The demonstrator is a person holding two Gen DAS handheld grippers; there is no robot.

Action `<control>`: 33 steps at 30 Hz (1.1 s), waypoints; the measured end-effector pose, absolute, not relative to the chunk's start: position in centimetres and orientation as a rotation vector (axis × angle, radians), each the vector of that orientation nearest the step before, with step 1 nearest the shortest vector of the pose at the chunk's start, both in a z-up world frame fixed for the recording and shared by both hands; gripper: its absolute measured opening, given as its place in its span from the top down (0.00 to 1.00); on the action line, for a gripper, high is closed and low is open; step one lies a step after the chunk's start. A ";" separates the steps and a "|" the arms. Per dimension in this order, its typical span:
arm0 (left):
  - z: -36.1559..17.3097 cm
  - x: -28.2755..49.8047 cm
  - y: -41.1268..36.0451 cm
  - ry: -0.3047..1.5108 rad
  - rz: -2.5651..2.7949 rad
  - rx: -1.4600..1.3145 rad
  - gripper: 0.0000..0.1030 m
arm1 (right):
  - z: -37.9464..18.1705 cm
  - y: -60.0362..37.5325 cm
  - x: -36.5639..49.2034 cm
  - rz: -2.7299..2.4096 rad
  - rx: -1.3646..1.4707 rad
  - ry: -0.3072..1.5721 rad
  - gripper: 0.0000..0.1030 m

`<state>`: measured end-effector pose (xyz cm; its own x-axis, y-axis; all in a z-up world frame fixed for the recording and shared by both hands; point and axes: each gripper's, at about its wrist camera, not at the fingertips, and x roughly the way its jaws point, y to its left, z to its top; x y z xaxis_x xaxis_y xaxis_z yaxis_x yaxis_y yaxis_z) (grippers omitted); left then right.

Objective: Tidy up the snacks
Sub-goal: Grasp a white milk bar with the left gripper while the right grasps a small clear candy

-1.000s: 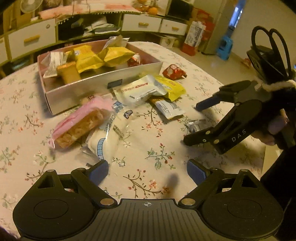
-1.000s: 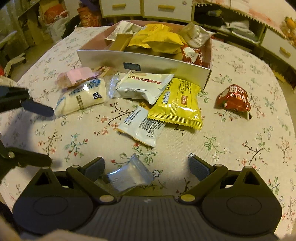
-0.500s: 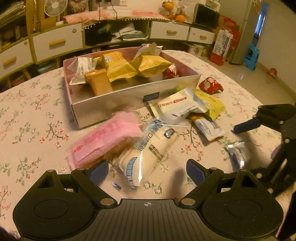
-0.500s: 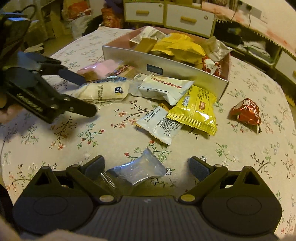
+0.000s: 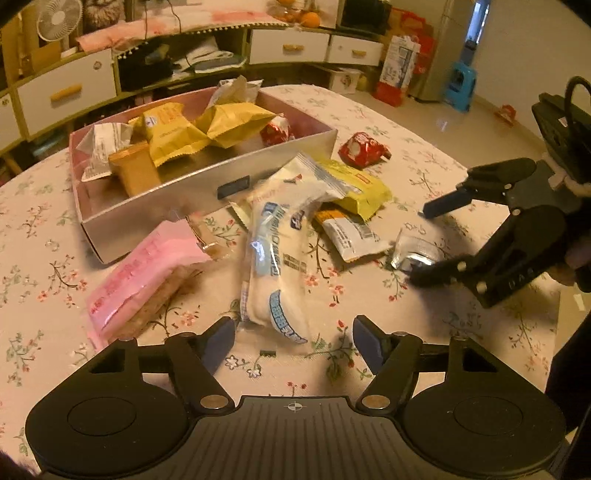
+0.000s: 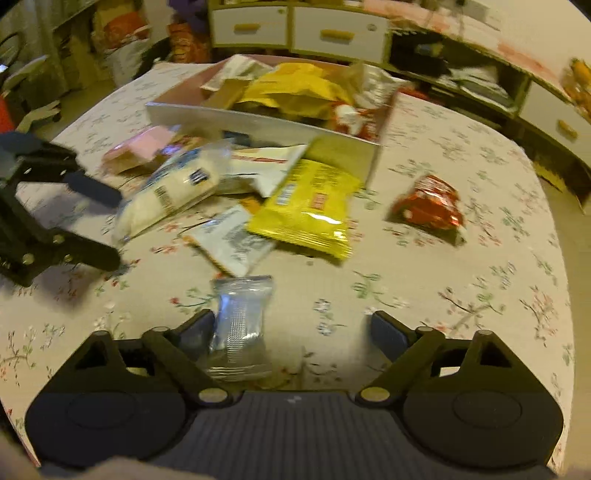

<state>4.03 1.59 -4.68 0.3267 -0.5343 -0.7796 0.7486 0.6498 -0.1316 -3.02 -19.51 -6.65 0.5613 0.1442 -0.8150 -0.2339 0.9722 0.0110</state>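
A pink-lined box (image 5: 173,206) (image 6: 280,129) on the flowered table holds several snack packets. Loose snacks lie in front of it. A white bread packet (image 5: 277,258) (image 6: 173,192) lies lengthwise just ahead of my open left gripper (image 5: 293,338), its near end between the fingertips. A pink wafer packet (image 5: 144,273) lies left of it. My right gripper (image 6: 291,328) (image 5: 428,240) is open; a small silver packet (image 6: 240,325) (image 5: 415,251) lies against its left finger. Yellow (image 6: 306,210), white (image 6: 232,243) and red (image 6: 428,206) packets lie further out.
The round table's edge (image 5: 546,295) falls away at right. Behind the table stand low white cabinets with drawers (image 5: 66,88), a fan (image 5: 53,20) and a blue stool (image 5: 460,86). Bags stand on the floor (image 6: 122,37).
My left gripper has swung left and forward up to the white bread packet. My right gripper has moved forward so the silver packet sits further between its fingers. Both stayed open.
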 end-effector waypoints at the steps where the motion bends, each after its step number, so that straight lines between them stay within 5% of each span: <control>1: -4.6 4.1 1.6 0.902 -0.845 0.263 0.30 | -6.6 -19.7 -3.0 0.216 -0.087 0.953 0.19; 16: -5.2 4.7 -2.1 0.855 -0.727 0.325 0.33 | -6.3 -18.4 -3.1 0.268 -0.104 0.956 0.32; 23: -5.2 4.5 -2.7 0.890 -0.714 0.311 0.60 | -6.1 -18.1 -3.2 0.287 -0.112 0.951 0.48; 31: -4.7 5.0 -2.3 0.933 -0.639 0.250 0.79 | -5.7 -17.4 -3.4 0.314 -0.127 0.954 0.79; 33: -4.5 5.0 -2.1 0.942 -0.628 0.230 0.81 | -5.5 -17.4 -3.3 0.314 -0.116 0.960 0.79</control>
<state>5.02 -2.09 -4.51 0.4274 -0.4010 -0.8103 0.5944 0.8000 -0.0824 -3.35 -17.38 -5.53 0.5325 0.2113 -0.8196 -0.3136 0.9487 0.0409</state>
